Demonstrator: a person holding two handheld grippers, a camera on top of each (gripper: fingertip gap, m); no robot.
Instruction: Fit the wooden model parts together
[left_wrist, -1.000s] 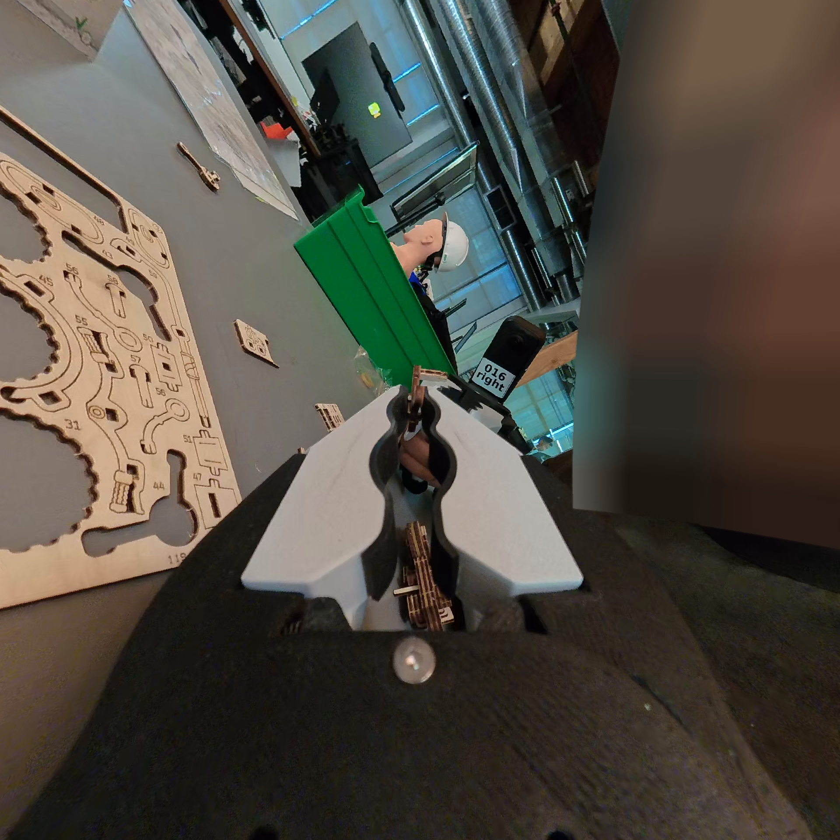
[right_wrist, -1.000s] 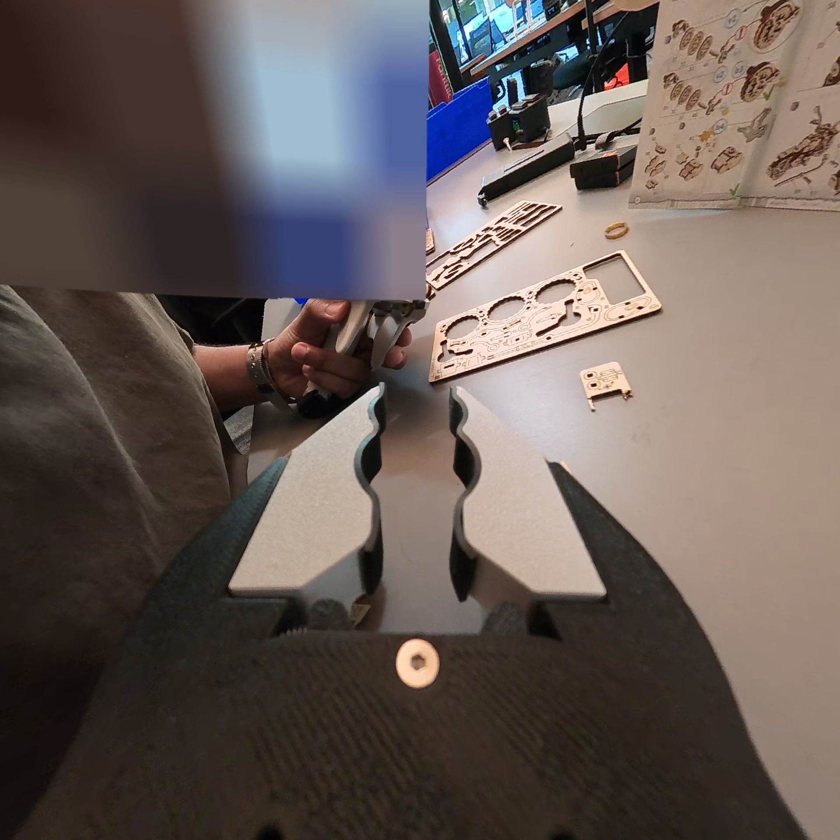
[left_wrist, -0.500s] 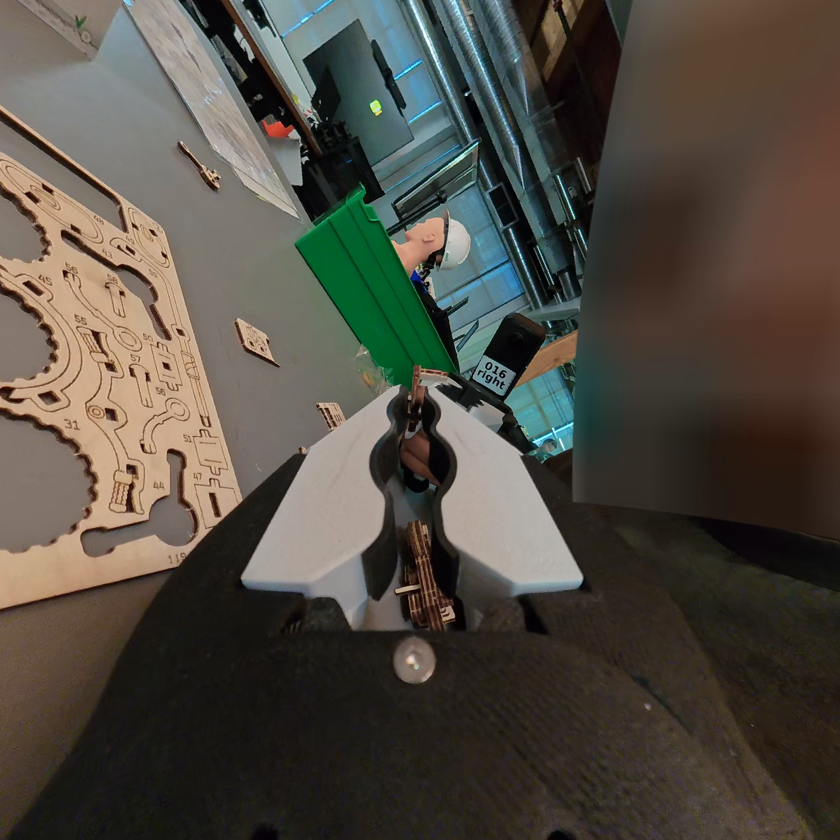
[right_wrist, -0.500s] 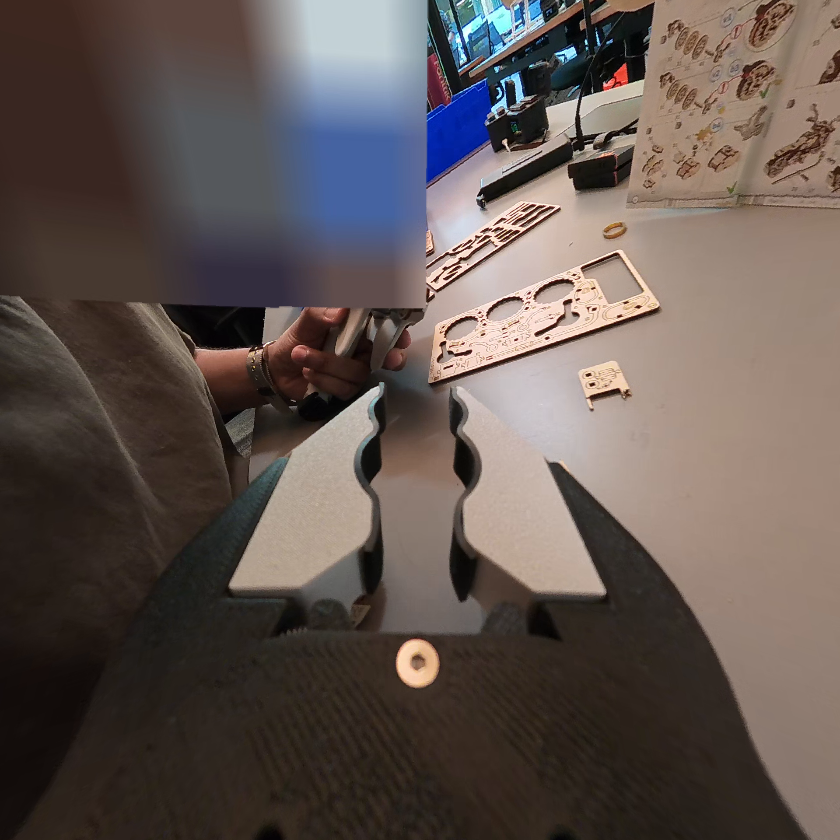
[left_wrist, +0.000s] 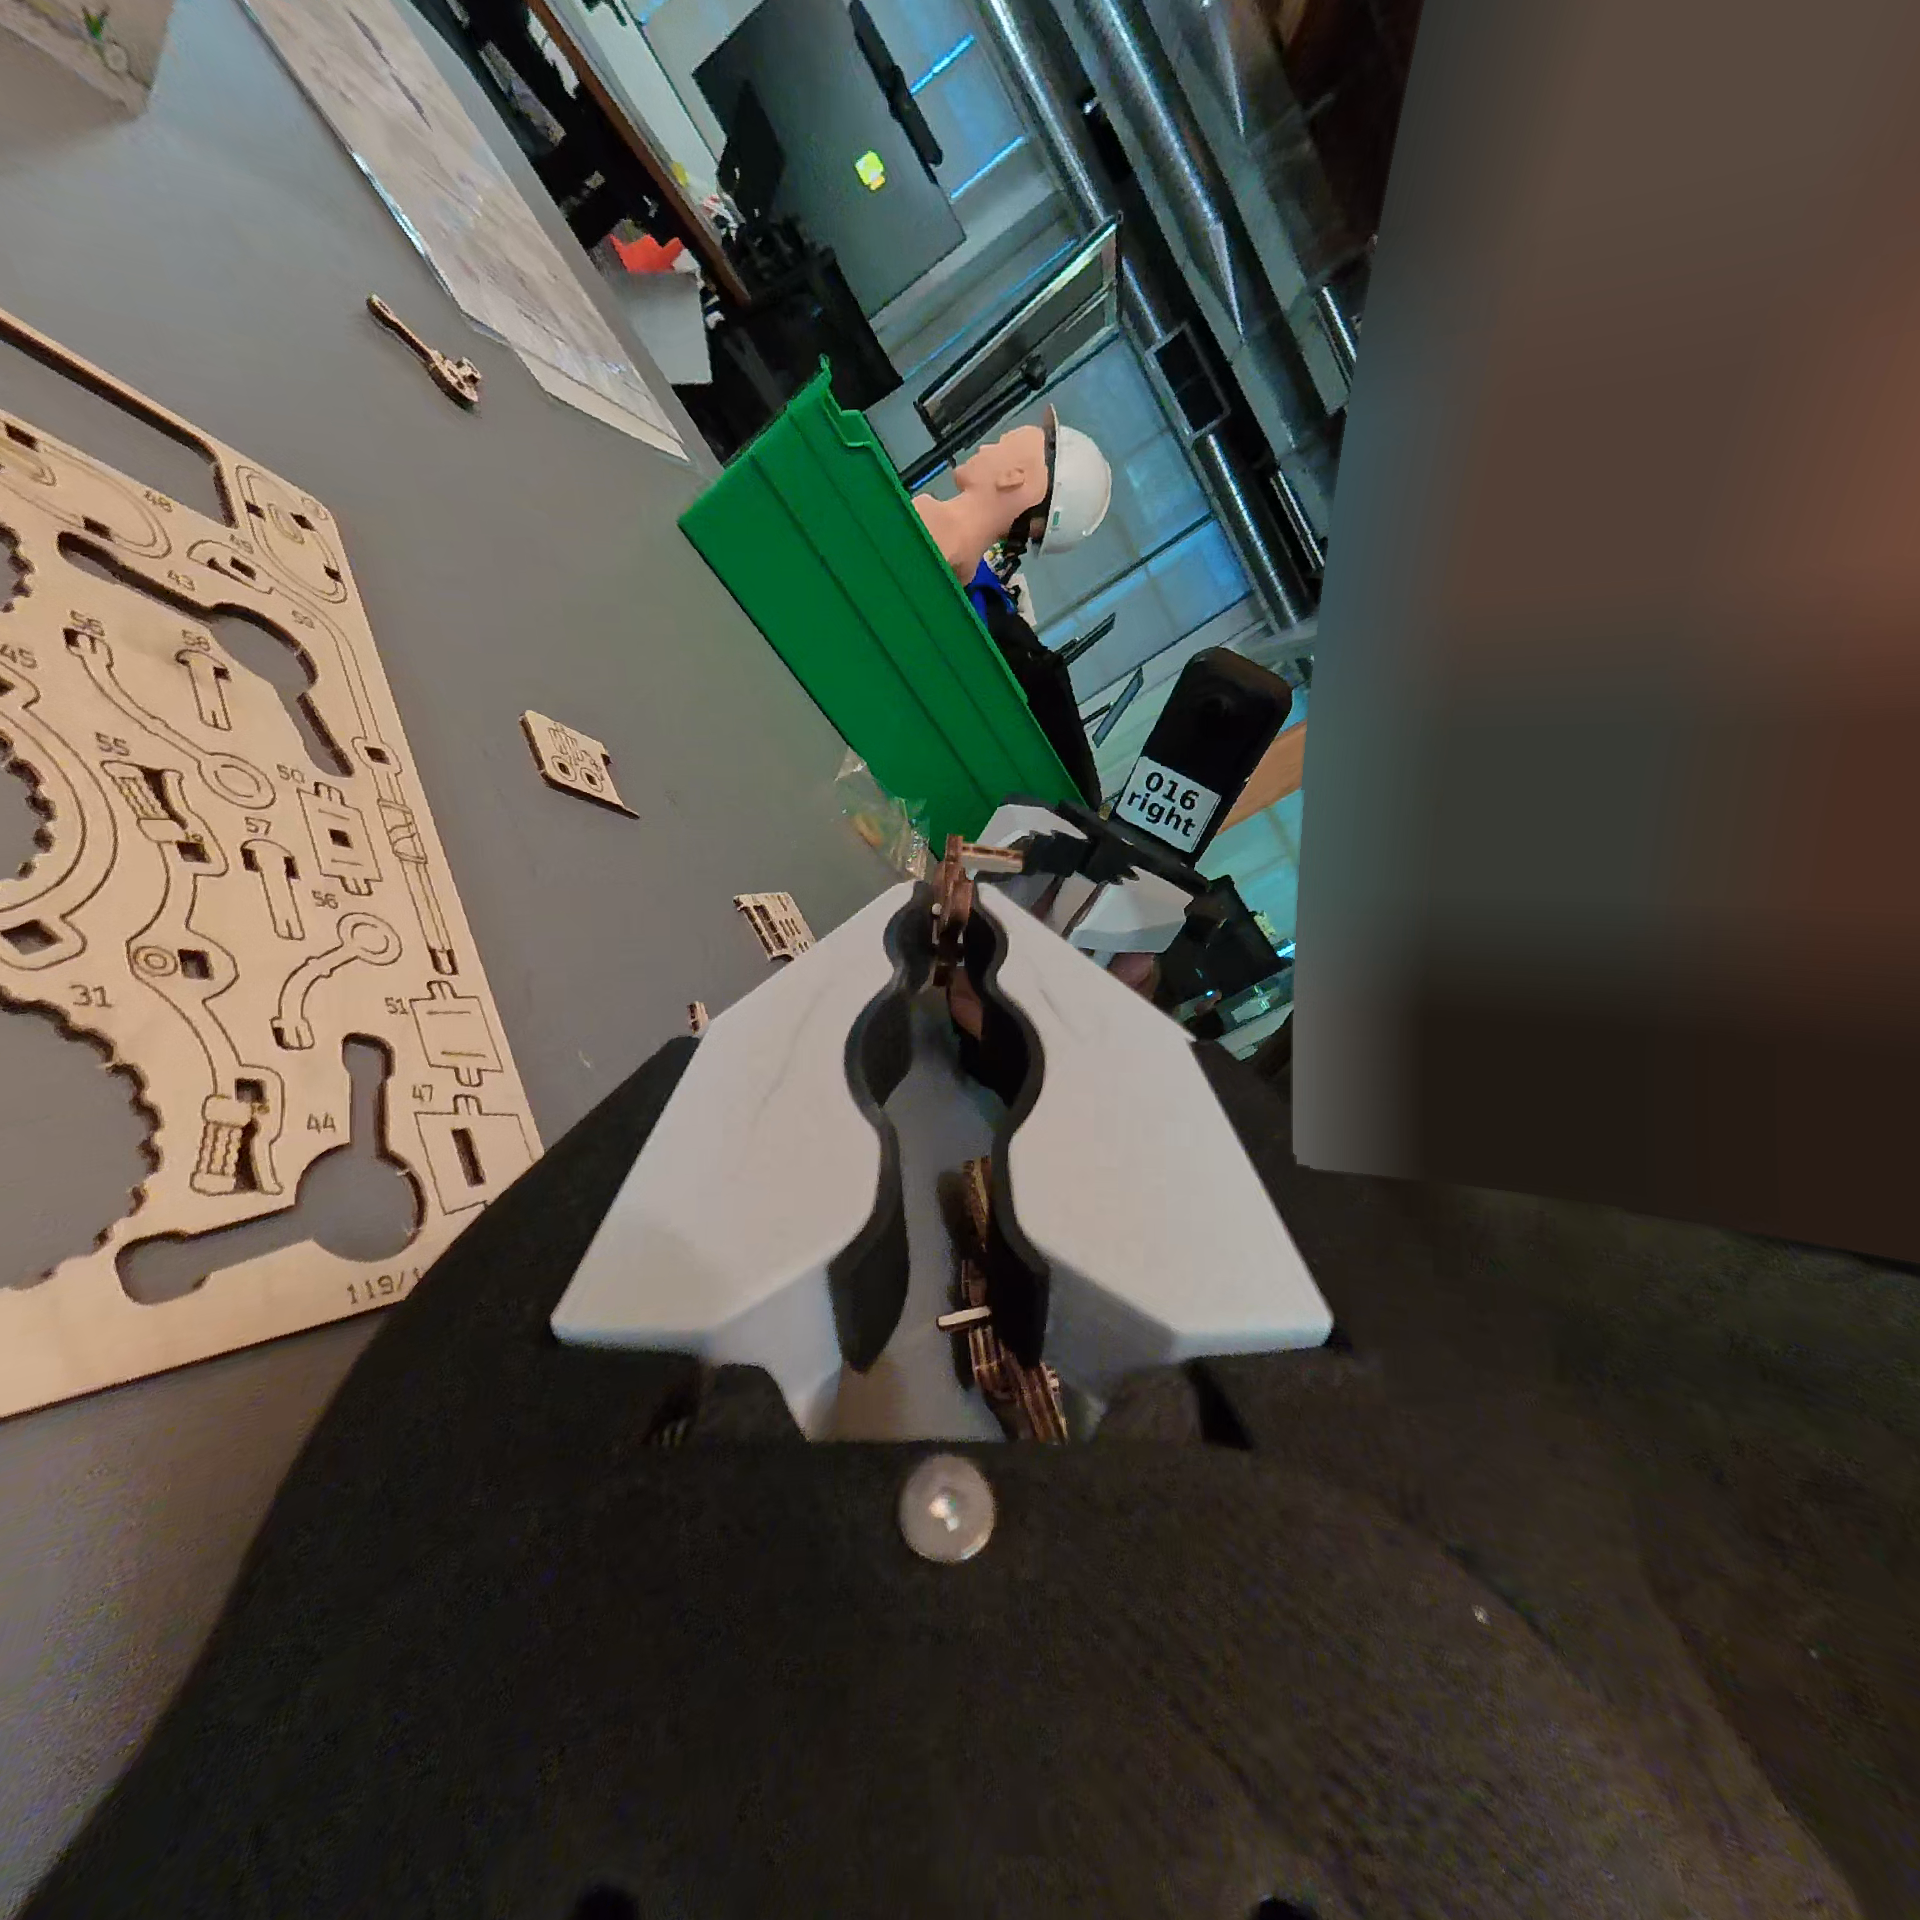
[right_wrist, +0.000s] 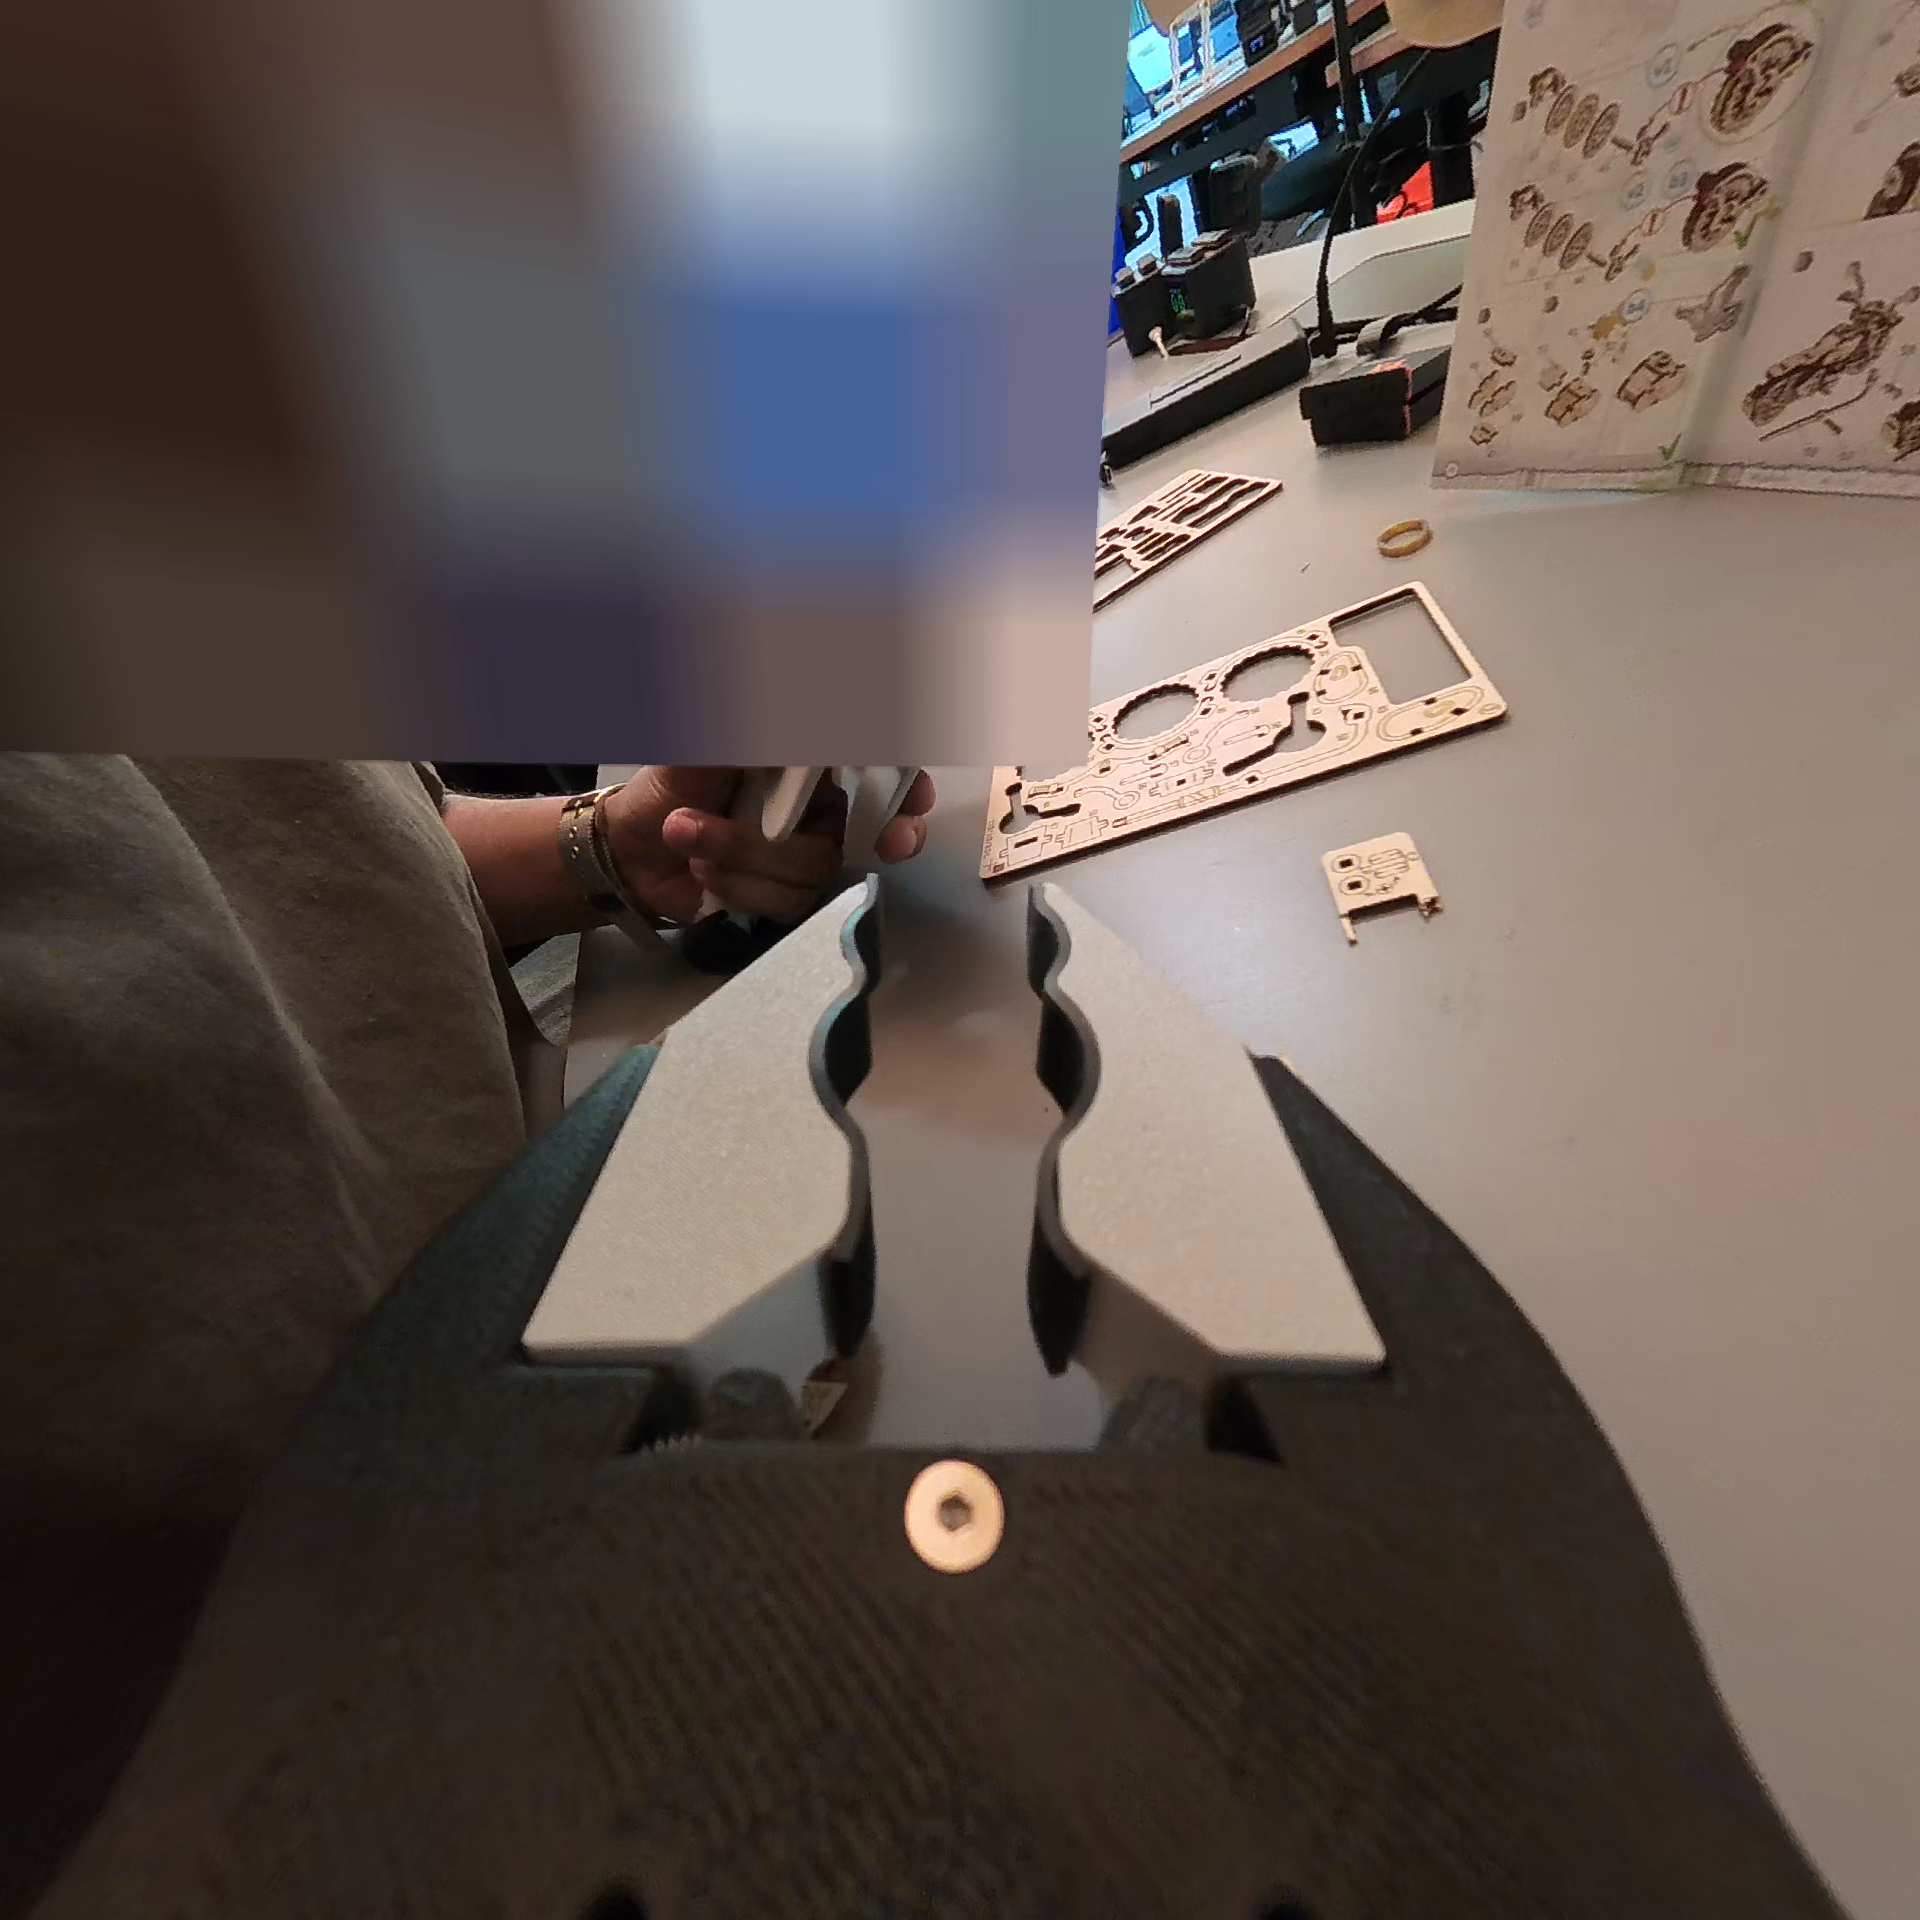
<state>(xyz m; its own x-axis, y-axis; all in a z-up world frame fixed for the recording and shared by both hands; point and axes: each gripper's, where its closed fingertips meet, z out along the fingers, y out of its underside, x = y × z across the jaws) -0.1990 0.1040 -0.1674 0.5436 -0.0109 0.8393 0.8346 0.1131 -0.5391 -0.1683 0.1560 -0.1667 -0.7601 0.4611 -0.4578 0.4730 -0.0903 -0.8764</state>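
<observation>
Grey table (right_wrist: 1558, 1039) bare ahead; right gripper (right_wrist: 951, 914) open, left gripper (left_wrist: 951, 914) clamps wooden assembly (left_wrist: 951, 904)

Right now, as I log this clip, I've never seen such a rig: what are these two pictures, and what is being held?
No robot here: a person holds a two-finger gripper in each hand, each with a camera looking along its fingers.

The left wrist view shows the left gripper, its jaws closed on a small wooden assembly.

The right wrist view shows the right gripper, open and empty above the grey table. Beyond it, the person's hand grips the other tool.

On the table lie a punched wooden sheet, a small loose part, a ring and a standing instruction sheet.
</observation>
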